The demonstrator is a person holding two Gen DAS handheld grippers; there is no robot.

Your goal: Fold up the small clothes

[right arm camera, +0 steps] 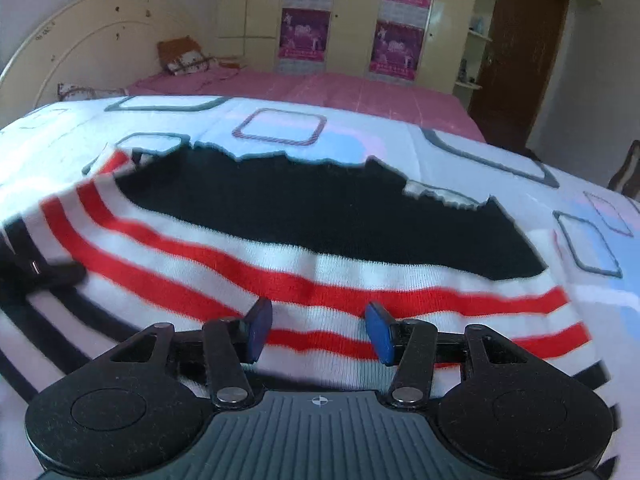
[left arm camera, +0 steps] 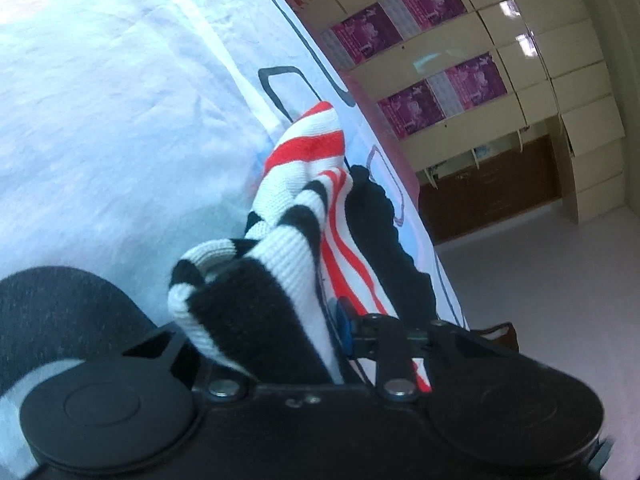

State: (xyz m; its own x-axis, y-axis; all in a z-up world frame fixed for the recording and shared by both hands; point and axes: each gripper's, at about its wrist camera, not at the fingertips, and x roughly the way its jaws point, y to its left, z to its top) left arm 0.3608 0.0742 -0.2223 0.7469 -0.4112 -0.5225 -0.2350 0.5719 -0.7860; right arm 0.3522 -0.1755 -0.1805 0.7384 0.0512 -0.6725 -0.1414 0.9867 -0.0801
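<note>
The striped knit garment (right arm camera: pixel 320 240) lay spread on the white patterned bedsheet (right arm camera: pixel 280 128), its long axis running left to right before the right gripper (right arm camera: pixel 318 330), black scalloped edge on the far side. That gripper's blue pads (right arm camera: pixel 378 332) stood apart just over the red and white stripes, pinching nothing. The left gripper (left arm camera: pixel 340 332) was pressed together on a bunched fold of the garment, which draped over it.

Knit garment (right arm camera: pixel 320 272) with red, white and black stripes and a solid black panel; white bedspread (right arm camera: pixel 500 152) patterned with outlined rounded squares.
</note>
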